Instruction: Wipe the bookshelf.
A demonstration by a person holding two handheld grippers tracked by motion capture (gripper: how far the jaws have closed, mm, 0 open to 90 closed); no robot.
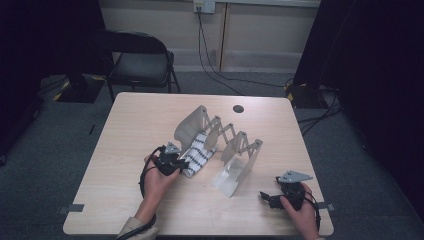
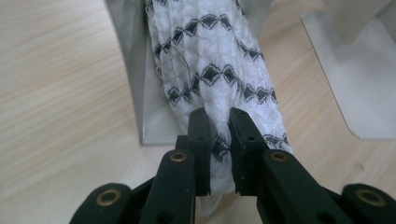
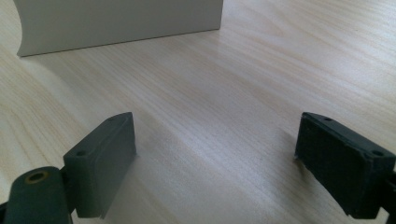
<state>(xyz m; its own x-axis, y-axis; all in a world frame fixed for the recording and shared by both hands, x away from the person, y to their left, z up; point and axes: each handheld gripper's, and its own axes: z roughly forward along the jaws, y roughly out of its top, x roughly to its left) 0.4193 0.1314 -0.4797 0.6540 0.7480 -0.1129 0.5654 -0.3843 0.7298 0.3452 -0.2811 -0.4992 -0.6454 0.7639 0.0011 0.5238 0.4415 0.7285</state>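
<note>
Pinching the near end of the patterned cloth (image 2: 212,70), the left hand-held gripper (image 2: 219,140) had its jaws drawn in tight on a bunched fold of the white fabric with its black diamond rows. The cloth lay draped between the first two plates of the grey accordion rack (image 1: 220,145), near the middle of the desk (image 1: 130,120), with its near end spilling toward the person's left hand (image 1: 155,182).

The grip looked narrow: a small pucker of thin fabric sat between the pads, so a quick tug could probably have let it slide free. A greater risk seemed to be the rack itself. It stood loose on the desk, light and hinged, and a pull along the cloth might have dragged it, folded its scissor links, or tipped a plate if the fabric caught on an edge.

The right hand-held gripper (image 3: 215,163) rested low over bare wood near the front right corner, jaws spread wide and holding nothing, well apart from the rack. With nothing bracing the rack, any snag would likely have moved it. A loose thread visible on the cloth could also have caught.
</note>
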